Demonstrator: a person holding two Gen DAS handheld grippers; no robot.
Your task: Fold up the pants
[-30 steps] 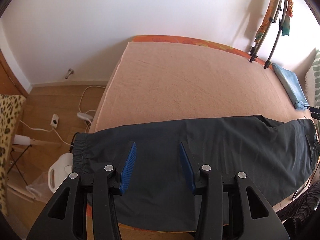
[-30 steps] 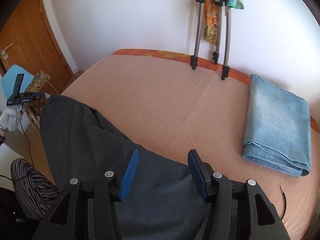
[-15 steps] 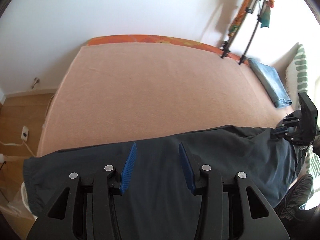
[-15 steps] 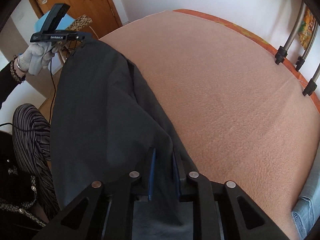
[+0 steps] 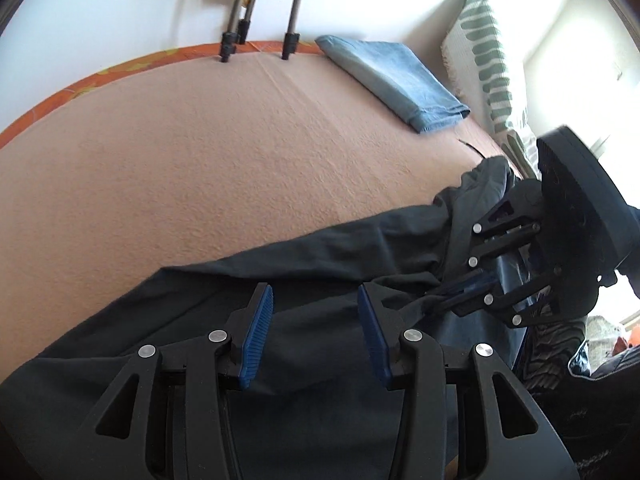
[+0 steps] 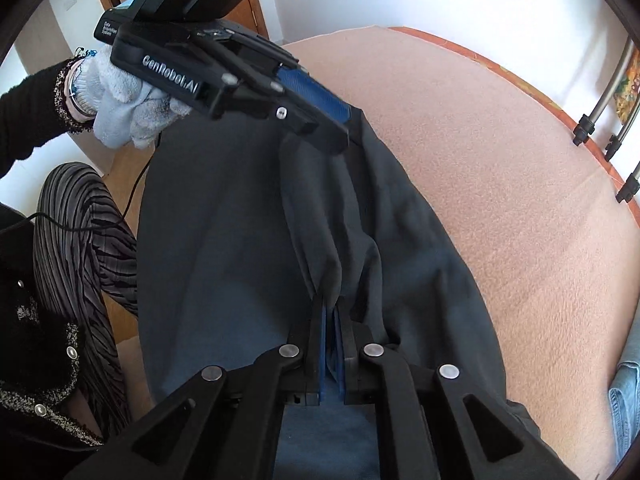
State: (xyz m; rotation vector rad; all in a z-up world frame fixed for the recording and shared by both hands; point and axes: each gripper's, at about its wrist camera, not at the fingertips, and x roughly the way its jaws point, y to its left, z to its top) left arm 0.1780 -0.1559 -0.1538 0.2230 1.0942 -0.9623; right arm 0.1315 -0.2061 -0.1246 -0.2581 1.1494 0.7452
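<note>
Dark grey pants (image 5: 320,248) lie along the near edge of a bed with a peach cover (image 5: 200,160). My left gripper (image 5: 314,290) hovers over them, open, its blue pads apart with flat fabric beneath. In the right wrist view the pants (image 6: 224,240) run from my right gripper (image 6: 330,304) up to the left gripper (image 6: 344,124), whose tip meets the far edge of the fabric. The right gripper is shut on a raised fold of the pants. From the left wrist view, that right gripper (image 5: 436,294) pinches the cloth at the right.
Folded blue jeans (image 5: 392,80) lie at the bed's far right, beside a green-striped pillow (image 5: 488,60). Metal rack legs (image 5: 240,20) stand at the far edge. A gloved hand (image 6: 128,108) holds the left gripper. The person's striped trouser leg (image 6: 80,220) is beside the bed.
The right gripper's jaws came together on a fold of the pants. The left gripper swept right along the pants, close to the right gripper, staying open. Both tilted further down.
</note>
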